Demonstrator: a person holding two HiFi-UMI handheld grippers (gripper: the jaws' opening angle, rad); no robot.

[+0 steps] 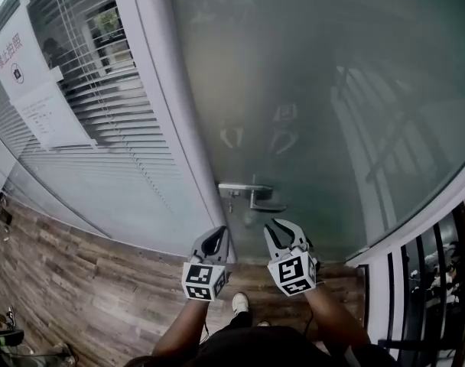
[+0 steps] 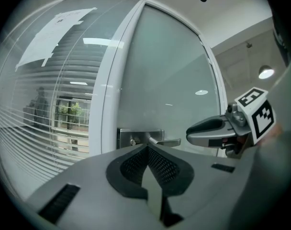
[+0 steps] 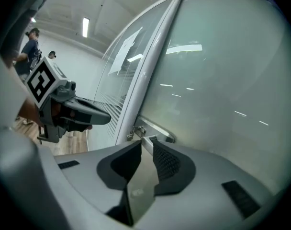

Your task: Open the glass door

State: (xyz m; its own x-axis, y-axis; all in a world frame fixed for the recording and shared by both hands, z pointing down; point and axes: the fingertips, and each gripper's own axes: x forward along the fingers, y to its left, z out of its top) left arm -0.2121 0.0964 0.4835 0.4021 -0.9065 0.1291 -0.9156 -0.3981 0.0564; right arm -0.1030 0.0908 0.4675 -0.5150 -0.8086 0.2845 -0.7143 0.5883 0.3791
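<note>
Wood-patterned plank flooring [image 1: 79, 258] runs along the foot of a glazed office wall. At far left, two white paper notices [image 1: 34, 90] are stuck on a clear glass panel, and white slatted blinds [image 1: 118, 105] hang behind it. A pale grey upright frame post [image 1: 171, 98] divides that panel from the frosted glass door [image 1: 309, 90], which stands closed in its frame and fills the middle of the head view. A brushed-metal lever handle on a rectangular plate [image 1: 255, 196] sits at the door's left edge, just beside the post, with the lever pointing right.

Below the handle, the left gripper [image 1: 212, 239] is held up towards the post and the door's edge. In the left gripper view its dark textured pads [image 2: 136, 164] meet at the tips with nothing between them, and the handle [image 2: 157, 140] lies ahead of them, apart.

Just to the right, the right gripper [image 1: 281, 226] points up at the lever from close below. In the right gripper view its jaws stand partly apart. The lever's end [image 3: 148, 139] shows in the gap at their tips, but no pad can be seen pressing on it.

A white shoe [image 1: 239, 303] shows on the floor between the two forearms. At far right, black vertical railing bars [image 1: 424, 281] stand beyond the door's curved grey frame.
</note>
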